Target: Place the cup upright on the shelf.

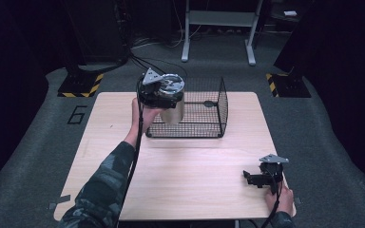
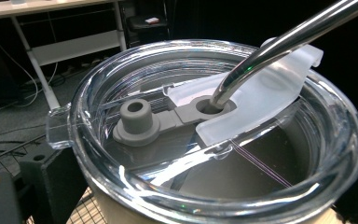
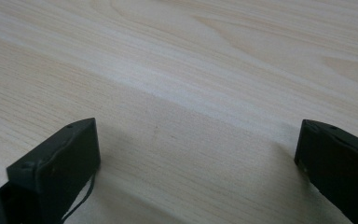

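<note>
The left gripper (image 1: 164, 95) apparently clamped a rigid, slick steel tumbler (image 1: 173, 107) below its clear lid (image 2: 214, 135); the right gripper (image 1: 259, 178) sat spread.

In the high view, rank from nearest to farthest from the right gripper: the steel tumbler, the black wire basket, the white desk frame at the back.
1. Black wire basket, up and left of the right gripper.
2. Steel tumbler, held at the basket's left end.
3. White desk frame, on the floor beyond the wooden table.

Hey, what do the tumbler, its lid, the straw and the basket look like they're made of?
Tumbler: brushed metal, likely steel, dull sheen. Lid: clear glossy plastic, see-through. Straw: polished metal, mirror glints. Basket: black wire mesh, probably coated.
</note>
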A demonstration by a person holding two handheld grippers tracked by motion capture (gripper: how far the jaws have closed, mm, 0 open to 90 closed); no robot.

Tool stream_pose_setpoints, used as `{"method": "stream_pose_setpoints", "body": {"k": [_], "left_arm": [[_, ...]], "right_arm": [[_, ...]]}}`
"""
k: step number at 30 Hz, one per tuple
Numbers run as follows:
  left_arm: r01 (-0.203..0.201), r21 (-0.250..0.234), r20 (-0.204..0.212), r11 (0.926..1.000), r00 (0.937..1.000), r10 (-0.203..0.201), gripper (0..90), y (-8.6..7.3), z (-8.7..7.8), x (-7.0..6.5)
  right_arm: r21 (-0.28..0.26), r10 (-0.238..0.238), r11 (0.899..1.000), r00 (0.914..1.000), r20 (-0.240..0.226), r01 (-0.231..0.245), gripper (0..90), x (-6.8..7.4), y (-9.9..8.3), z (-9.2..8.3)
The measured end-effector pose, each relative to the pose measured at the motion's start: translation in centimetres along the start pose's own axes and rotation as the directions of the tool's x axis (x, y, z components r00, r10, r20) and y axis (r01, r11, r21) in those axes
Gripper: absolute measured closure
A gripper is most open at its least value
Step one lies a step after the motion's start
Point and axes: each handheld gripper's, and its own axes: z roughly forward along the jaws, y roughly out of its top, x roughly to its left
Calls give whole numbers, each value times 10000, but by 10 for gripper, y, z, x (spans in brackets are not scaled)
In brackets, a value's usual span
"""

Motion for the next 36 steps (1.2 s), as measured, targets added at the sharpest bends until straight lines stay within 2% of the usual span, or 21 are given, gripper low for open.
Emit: {"method": "stream_pose_setpoints", "body": {"k": [19, 24, 26, 36], "left_arm": [[117, -40, -346, 9999, 9993, -118, 40, 15, 21, 5], [97, 53, -392, 9999, 9992, -95, 40, 16, 28, 5], [-33, 136, -404, 9999, 9992, 38, 40, 15, 31, 6], [11, 442, -527, 9990, 9986, 12, 40, 9, 45, 7]], "right_arm": [[-13, 71, 10000, 10000, -6, -71, 0, 0, 0, 0], [7, 64, 10000, 10000, -29, -64, 0, 0, 0, 0], [8, 66, 10000, 10000, -28, -65, 0, 0, 0, 0], [2, 47, 10000, 10000, -30, -47, 0, 0, 0, 0]]}}
